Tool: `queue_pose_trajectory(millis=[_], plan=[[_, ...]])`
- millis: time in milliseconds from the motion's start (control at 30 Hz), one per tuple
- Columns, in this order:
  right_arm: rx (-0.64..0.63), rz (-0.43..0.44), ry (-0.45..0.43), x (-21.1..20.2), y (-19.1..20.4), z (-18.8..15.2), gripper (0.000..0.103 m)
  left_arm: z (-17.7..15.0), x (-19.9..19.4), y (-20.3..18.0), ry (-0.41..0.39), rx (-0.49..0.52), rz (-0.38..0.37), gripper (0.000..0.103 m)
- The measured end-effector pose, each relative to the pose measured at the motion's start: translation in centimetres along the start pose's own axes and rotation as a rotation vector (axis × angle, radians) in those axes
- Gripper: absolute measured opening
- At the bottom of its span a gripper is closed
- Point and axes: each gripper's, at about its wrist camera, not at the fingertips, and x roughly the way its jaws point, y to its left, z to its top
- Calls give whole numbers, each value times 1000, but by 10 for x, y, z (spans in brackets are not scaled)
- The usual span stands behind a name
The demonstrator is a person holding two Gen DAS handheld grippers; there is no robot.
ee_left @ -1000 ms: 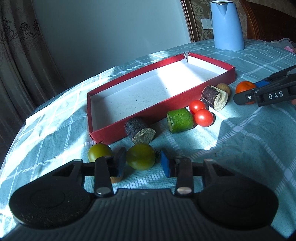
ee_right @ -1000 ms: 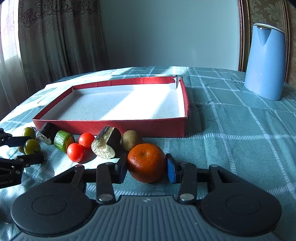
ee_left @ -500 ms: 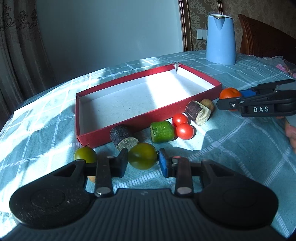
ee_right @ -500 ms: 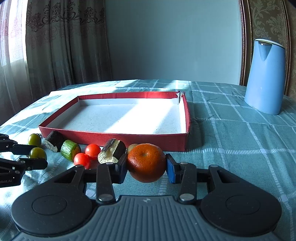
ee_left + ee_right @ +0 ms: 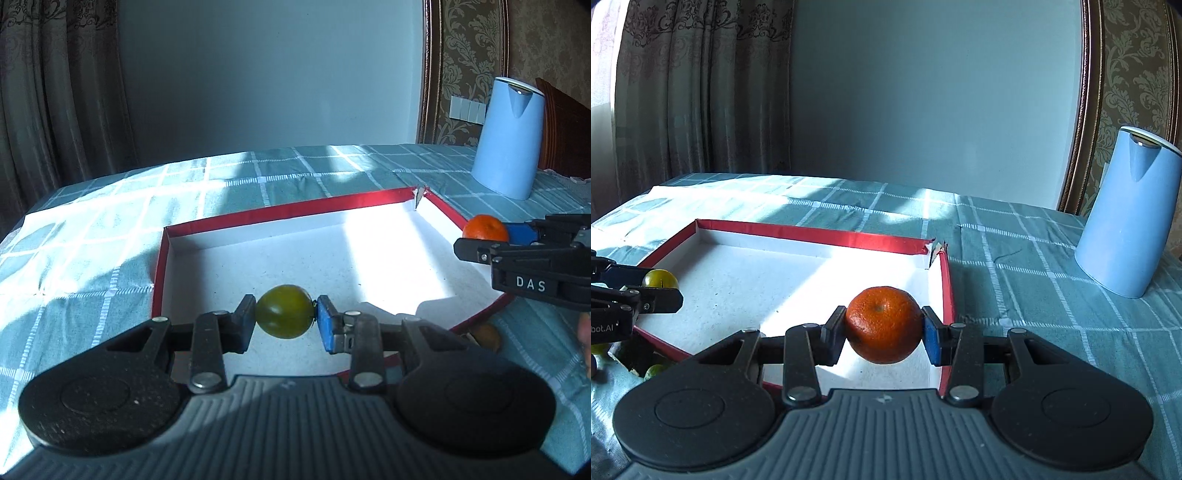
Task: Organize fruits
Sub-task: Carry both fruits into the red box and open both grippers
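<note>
Gripping a green tomato (image 5: 283,316) across its middle, the left gripper (image 5: 284,320) has its two pads pressed on opposite sides of the fruit and holds it in the air above the near left part of the red tray (image 5: 280,215). The right gripper (image 5: 883,329) is likewise clamped on a mandarin (image 5: 883,324), one pad on each flank, and holds it over the tray's near right corner; in the left wrist view that same mandarin shows at the far right, just beyond the tray's right wall.

The tomato looks smooth, taut and light; its glossy skin is probably slippery and would split or bruise under a hard squeeze, so the widest girth is the sensible place to hold it, as now. The mandarin looks somewhat heavier, with a pebbled peel that gives better purchase and a little give; gripping it at the equator, stem end facing the camera, seems secure.

The tray's white floor is bare in both views. A few more fruits lie on the checked tablecloth (image 5: 1052,295) at the tray's near left edge, partly hidden. A blue kettle (image 5: 1128,214) stands far right, well apart from the tray.
</note>
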Motion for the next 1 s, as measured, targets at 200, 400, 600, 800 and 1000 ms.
queue_pose_trajectory(millis=[200,400,600,800,1000], plan=[[17,26,87,48,2,15,41,6,37,16,34,-42,85,32],[-1,20,132,70,5,14,41,6,47,26,42,-75,83,33],[-2,15,133,71,5,15,42,4,51,24,61,-54,104,37],[-19,1,105,69,7,13,69,3,40,26,-4,-70,122,77],[-27,-8,86,65,6,11,69,-1,22,23,-103,-53,151,93]])
